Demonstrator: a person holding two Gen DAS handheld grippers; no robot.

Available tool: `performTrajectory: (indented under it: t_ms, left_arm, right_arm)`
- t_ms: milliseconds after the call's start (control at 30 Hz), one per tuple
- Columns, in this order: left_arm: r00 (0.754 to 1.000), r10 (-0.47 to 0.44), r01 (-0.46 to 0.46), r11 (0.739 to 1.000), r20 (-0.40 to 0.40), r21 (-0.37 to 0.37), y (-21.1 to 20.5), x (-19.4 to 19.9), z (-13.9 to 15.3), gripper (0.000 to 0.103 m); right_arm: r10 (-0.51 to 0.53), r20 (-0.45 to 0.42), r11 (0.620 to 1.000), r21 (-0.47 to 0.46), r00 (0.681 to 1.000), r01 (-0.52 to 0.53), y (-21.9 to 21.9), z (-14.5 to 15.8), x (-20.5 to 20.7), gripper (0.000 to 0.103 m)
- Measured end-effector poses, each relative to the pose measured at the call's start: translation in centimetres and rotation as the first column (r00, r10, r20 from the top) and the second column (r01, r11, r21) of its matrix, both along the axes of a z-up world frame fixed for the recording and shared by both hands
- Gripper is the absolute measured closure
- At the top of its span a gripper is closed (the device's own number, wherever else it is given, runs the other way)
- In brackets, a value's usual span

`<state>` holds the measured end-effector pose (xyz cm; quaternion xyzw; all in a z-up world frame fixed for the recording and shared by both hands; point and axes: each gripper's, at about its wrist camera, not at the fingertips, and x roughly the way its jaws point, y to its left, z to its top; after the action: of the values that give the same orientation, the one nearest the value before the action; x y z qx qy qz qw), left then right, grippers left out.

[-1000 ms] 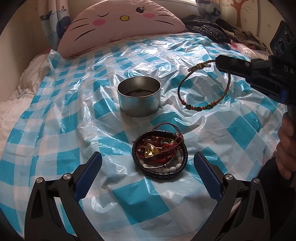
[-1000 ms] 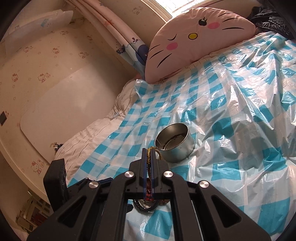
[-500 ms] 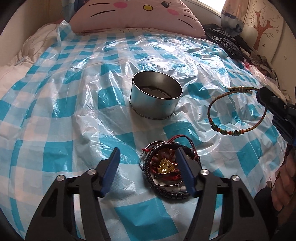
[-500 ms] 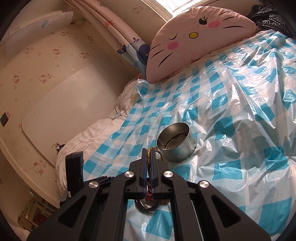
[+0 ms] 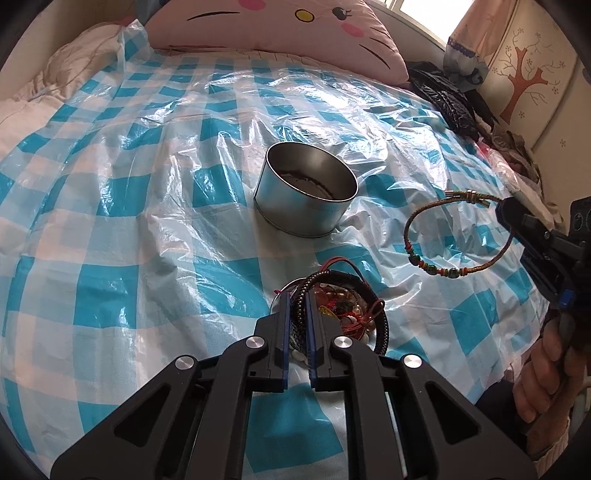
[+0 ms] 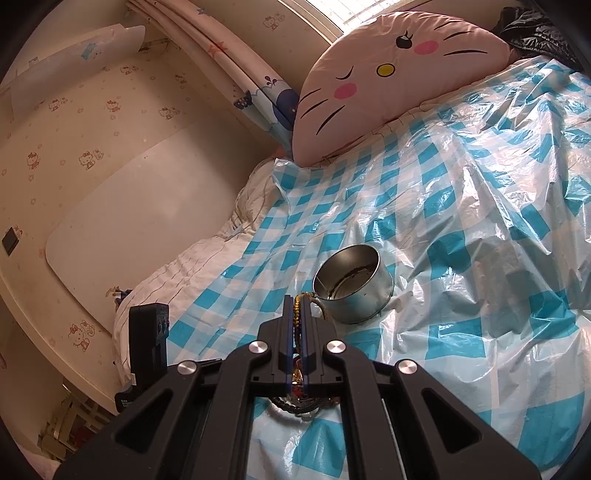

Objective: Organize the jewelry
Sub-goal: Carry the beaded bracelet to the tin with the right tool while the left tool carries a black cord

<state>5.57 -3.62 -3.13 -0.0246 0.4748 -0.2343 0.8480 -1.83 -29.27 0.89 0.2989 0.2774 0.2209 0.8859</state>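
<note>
A pile of jewelry [image 5: 347, 306] lies on the blue-checked plastic sheet [image 5: 147, 184], ringed by a black braided bracelet [image 5: 384, 325]. My left gripper [image 5: 297, 299] points down at the pile's left rim. Its jaws are closing, and the blue pads press on the black braided bracelet between them. Behind the pile stands a round metal tin [image 5: 306, 192], open, with something dark at its bottom. My right gripper [image 6: 297, 306] is shut on a thin beaded cord bracelet [image 5: 443, 271], which hangs in the air right of the tin.
A pink cat-face pillow [image 5: 277, 22] lies at the head of the bed. Black clothing [image 5: 447, 99] is heaped at the far right. A person's hand [image 5: 546, 369] grips the right tool. White quilt [image 6: 177, 280] shows past the sheet's left edge.
My left gripper came in over the pile's left rim, rolled, and went from wide open to shut on the black braided bracelet. The right gripper held still with the beaded bracelet.
</note>
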Motion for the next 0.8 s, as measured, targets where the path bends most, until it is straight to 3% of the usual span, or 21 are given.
performTrajectory:
  t_ms: [300,800]
  left_arm:
    - [1.0,0.008,-0.012,0.987,-0.025,-0.159,1.9,0.6,2.2,0.096]
    - [0.997,0.071,-0.066,0.988,0.029,-0.14,-1.3,8.4,2.6,0.096]
  right_arm:
    - [-0.012,0.019,1.0,0.006,1.0,0.012,-0.2,0.3,-0.3,0.099]
    - [-0.062,0.07,0.998,0.004,0.996,0.061,-1.1,1.0,-0.3,0.099]
